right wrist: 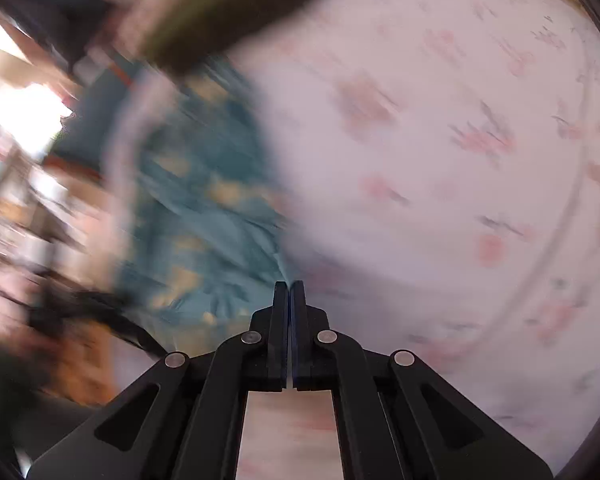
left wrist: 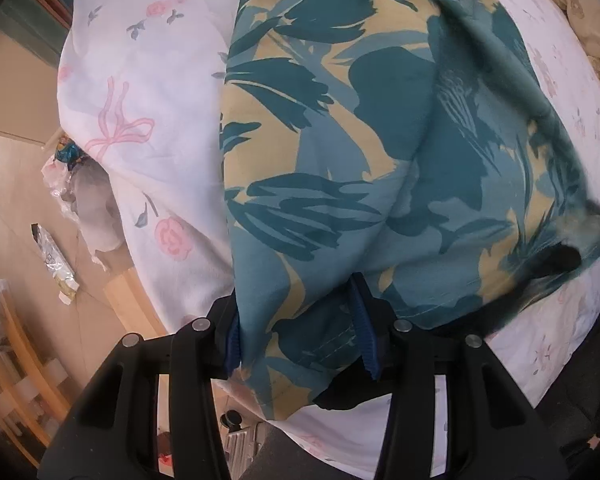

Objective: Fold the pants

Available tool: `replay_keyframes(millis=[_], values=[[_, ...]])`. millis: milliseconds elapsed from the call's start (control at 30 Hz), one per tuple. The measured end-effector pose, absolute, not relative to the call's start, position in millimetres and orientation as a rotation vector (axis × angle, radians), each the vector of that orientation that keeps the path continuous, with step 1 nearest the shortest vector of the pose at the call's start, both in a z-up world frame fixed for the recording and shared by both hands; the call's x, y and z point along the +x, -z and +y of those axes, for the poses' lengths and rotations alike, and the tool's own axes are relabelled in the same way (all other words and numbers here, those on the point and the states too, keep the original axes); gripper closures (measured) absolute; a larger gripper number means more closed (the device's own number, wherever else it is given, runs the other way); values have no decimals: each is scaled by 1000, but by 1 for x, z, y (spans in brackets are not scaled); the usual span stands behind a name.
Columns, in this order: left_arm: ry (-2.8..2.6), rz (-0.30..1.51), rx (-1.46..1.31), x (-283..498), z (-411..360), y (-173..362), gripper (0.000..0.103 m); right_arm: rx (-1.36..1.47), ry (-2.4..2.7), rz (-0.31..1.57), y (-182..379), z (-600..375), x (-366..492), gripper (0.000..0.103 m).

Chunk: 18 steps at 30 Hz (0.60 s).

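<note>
The pants (left wrist: 340,140), a thin teal fabric printed with dark leaves and yellow patches, lie spread across a white bedsheet (left wrist: 140,80) patterned with pink roses and ribbon bows. In the left wrist view the cloth fills most of the frame, rising in a soft hump, and its near hem runs straight into the left gripper (left wrist: 300,336). That gripper's two blue-padded fingers (left wrist: 365,340) stand a little apart with a bunched fold of the hem packed between them, so it is pinching the pants at their near edge. A dark lining or shadow shows under the hem just right of the fingers; I cannot make out which.

At the far right of that view the fabric smears into a blurred dark shape, hard to read. To the left, past the edge of the bed, a floor (left wrist: 16,200) shows with crumpled plastic wrapping (left wrist: 60,184) and a wooden rack (left wrist: 16,360) partly cut off by the lens rim.

The right wrist view is heavily blurred. The right gripper (right wrist: 290,286) has its black fingers pressed together, and a thin point of teal cloth meets their tips, so it appears to hold a corner of the pants (right wrist: 196,208), which stretch away to the left. The sheet (right wrist: 440,160) fills the right side as pink smudges. A dark olive block (right wrist: 220,8) at the top is too smeared to identify.
</note>
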State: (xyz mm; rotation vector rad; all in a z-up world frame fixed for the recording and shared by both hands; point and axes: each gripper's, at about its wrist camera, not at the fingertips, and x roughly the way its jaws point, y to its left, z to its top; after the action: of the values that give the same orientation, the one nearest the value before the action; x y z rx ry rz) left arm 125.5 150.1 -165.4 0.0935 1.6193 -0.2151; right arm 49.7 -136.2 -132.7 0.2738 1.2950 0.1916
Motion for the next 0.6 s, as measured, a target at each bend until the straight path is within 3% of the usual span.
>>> replay_keyframes(millis=[67,267,300,333,400,600], values=[[213,1622,90,126,151,165,60,249,-203,1316,135,-132,49,97],[221,1583,-48,133,170,144,60,341,-250,1242,108,-141,50,93],[224,1573,-87,134,176,141,60,388,-264,1235,106,-146,50,79],[223,1561,-146,137,183,138,59,432,-274,1231,107,-149,52,46],[201,1564,-203,139,190,139,53,487,-276,1214,116,-150,56,21],[233,1652,-63,132,164,160,52,688,-323,1282,162,-144,66,21]])
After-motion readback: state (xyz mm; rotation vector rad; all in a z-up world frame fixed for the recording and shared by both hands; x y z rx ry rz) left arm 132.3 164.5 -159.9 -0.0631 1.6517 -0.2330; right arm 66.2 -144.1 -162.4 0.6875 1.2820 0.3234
